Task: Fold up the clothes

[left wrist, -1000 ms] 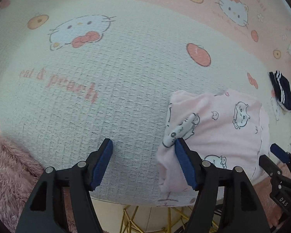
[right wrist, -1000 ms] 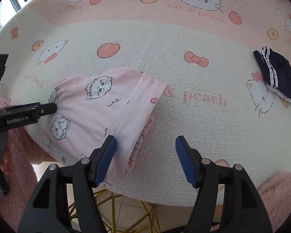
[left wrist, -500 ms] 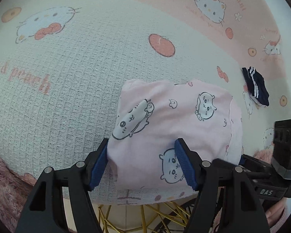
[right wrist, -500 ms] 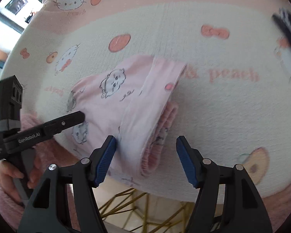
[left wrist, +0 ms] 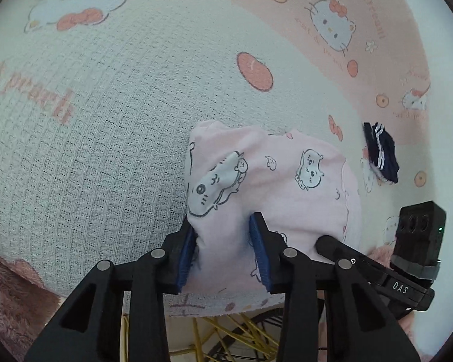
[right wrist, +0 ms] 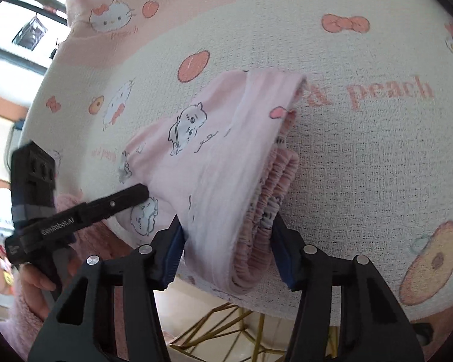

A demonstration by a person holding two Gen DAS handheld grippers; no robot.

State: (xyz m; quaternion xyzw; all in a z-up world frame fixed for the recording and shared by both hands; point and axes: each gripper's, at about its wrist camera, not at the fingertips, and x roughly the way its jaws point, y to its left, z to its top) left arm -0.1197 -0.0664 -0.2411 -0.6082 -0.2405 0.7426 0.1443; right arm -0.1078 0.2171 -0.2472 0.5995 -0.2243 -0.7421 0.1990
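Note:
A folded pink garment [left wrist: 287, 187] printed with cartoon animals lies at the near edge of the table. In the left wrist view my left gripper [left wrist: 223, 250] is closing, and the garment's near left corner is bunched between its blue pads. In the right wrist view the pink garment [right wrist: 214, 157] shows its gathered elastic waistband end. My right gripper [right wrist: 226, 247] straddles that end with its jaws closing, the cloth lying flat between the pads without being squeezed. Each view shows the other gripper's black finger resting on the garment.
A cat-and-peach printed cloth [left wrist: 105, 135] covers the table. A folded navy garment with white stripes [left wrist: 380, 157] lies further back on the right. Gold wire legs [left wrist: 226, 331] show below the near edge. A hand in a fluffy pink sleeve [right wrist: 36, 283] holds the left gripper.
Both grippers have come down onto the pink garment's near edge. The left jaws have narrowed onto its left corner, and the right jaws have narrowed around the waistband end.

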